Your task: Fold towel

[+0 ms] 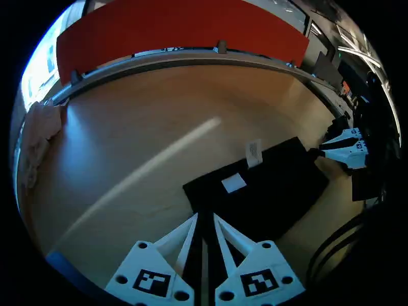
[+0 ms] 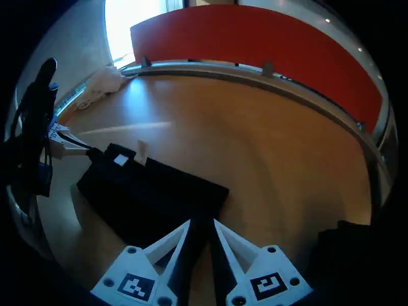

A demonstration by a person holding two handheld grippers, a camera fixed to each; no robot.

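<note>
Both ends of the black towel (image 1: 275,188) are pinched, and it lies flat on the wooden table (image 1: 132,132).
In the left gripper view I see a pale cloth heap (image 1: 41,127) at the table's far left, my left gripper (image 1: 205,222) clamped on the towel's near corner, and my right gripper (image 1: 315,151) nipping the opposite corner at right; a red partition (image 1: 178,25) stands behind.

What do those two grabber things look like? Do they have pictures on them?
They look like twins. The left gripper and the right gripper each have two white, triangle-shaped fingers with cut-out gaps, dark inner edges and small round holes near the base. Each finger carries a square black-and-white marker, like a chunky pixel pattern.
</note>
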